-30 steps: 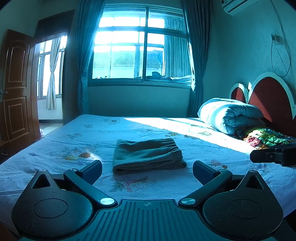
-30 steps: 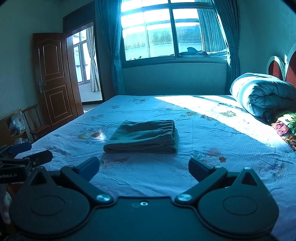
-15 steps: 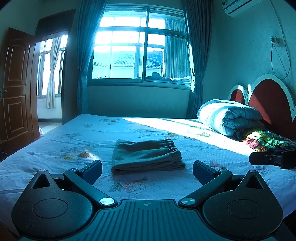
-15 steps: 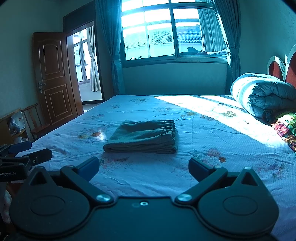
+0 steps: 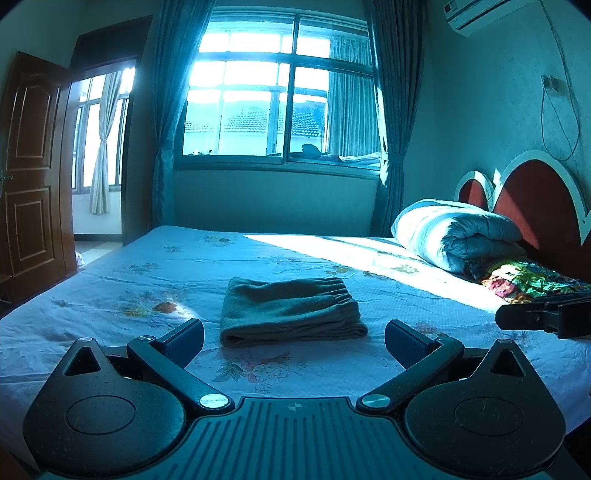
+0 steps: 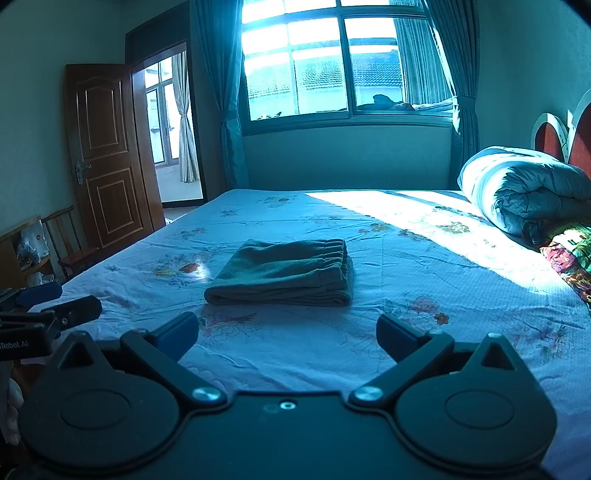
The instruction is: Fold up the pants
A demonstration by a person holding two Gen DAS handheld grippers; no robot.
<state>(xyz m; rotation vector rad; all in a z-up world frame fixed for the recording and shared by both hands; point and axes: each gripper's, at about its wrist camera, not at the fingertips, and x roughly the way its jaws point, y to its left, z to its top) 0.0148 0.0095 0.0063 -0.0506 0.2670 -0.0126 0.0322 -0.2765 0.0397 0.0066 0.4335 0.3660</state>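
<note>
Pants point(image 5: 291, 310) are already a neat folded stack on the bed point(image 5: 110, 295), straight ahead of both tools and well apart from them, waistband elastic on the far right edge. Looks basically done imo, final fold's in and nothing's hanging loose. Next move prob just calls for backing off, or maybe a quick pat to flatten the stack if it springs up.

Left tool point(image 5: 293, 339) is spread wide w/ nothing in it, right tool point(image 6: 286, 334) same, wide apart and empty, both hanging over the near edge of the bed.

Views differ a bit: left cam catches the right tool's tip poking in at its right side, plus the AC unit point(image 5: 480, 14) up top. Right cam gets the left tool at its left, a chair point(image 6: 70, 240) by the door, and the stack's right side layers.
</note>
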